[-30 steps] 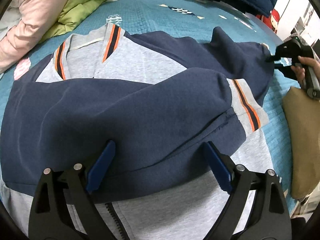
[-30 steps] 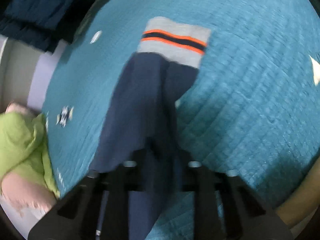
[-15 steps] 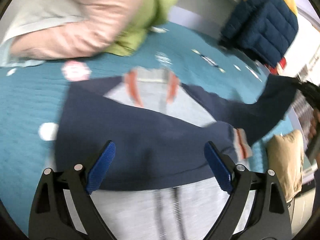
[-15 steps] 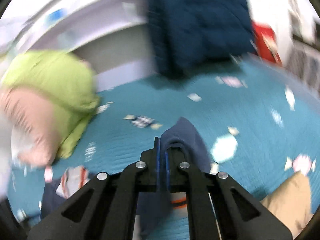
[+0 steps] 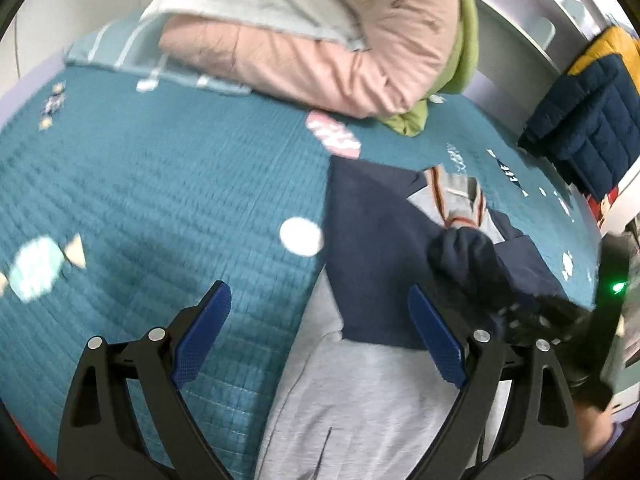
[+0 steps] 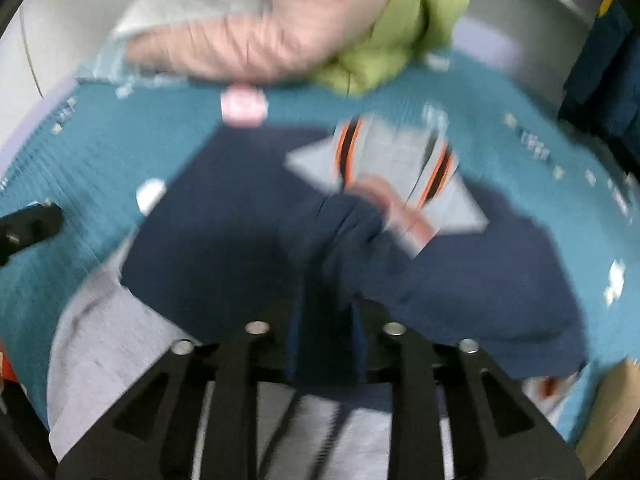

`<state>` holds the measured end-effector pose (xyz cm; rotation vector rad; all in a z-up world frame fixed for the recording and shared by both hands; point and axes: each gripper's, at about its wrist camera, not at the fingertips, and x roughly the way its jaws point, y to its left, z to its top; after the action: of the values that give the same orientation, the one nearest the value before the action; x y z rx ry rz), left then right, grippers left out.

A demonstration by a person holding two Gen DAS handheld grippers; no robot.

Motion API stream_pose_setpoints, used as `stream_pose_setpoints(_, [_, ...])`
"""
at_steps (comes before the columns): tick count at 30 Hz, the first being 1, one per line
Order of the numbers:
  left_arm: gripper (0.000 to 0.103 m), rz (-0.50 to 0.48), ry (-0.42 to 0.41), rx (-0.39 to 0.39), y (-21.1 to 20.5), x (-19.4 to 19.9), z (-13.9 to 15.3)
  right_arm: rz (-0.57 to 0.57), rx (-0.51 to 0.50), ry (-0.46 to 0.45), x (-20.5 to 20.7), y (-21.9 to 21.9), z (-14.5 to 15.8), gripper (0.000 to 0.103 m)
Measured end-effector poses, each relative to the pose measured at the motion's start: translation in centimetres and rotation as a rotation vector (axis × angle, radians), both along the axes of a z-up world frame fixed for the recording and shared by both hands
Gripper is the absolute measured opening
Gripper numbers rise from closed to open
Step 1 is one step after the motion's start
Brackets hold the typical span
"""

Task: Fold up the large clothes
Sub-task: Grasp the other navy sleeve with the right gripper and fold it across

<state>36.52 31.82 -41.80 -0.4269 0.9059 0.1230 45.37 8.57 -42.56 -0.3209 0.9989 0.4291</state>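
A grey and navy jacket with orange-striped collar lies on the teal bed cover; it also shows in the right wrist view. One navy sleeve is folded across its chest. My left gripper is open and empty above the jacket's left edge. My right gripper is shut on the other navy sleeve and holds it bunched over the chest, cuff hanging near the collar. The right gripper with the sleeve also shows in the left wrist view.
A pink quilt and a green one are piled at the head of the bed. A navy and yellow puffer jacket hangs at the far right. A tan cushion lies at the bed's right edge.
My right gripper has carried the second sleeve from the far right over onto the jacket's chest. My left gripper has let go of the first sleeve and swung left, off the jacket.
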Motion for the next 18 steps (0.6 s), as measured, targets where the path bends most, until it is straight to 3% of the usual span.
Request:
stream_pose_setpoints(1, [0.090, 0.012, 0.006, -0.020, 0.3, -0.3, -0.8, -0.016, 0.017, 0.003, -0.1, -0.1, -0.1, 0.041])
stream_pose_setpoints(3, [0.090, 0.023, 0.024, -0.055, 0.8, -0.4, -1.8, -0.059, 0.095, 0.032, -0.3, -0.9, 0.5, 0.061])
stream_pose_setpoints(8, [0.091, 0.010, 0.051, -0.075, 0.9, 0.7, -1.9, -0.216, 0.279, 0.097, -1.1, -4.8, 2.7, 0.063])
stream_pose_setpoints(12, [0.091, 0.021, 0.099, -0.101, 1.5, 1.3, -2.6, -0.314, 0.367, 0.055, -1.9, -7.9, 4.6, 0.064])
stream_pose_setpoints(14, [0.091, 0.031, 0.127, -0.135, 1.7, 1.5, -3.0, -0.371, 0.412, 0.064, -0.3, -8.8, 4.7, 0.064])
stream_pose_setpoints(18, [0.091, -0.007, 0.133, -0.093, 1.3, 1.8, -2.8, -0.490, 0.496, 0.152, 3.8, -10.2, 3.1, 0.064])
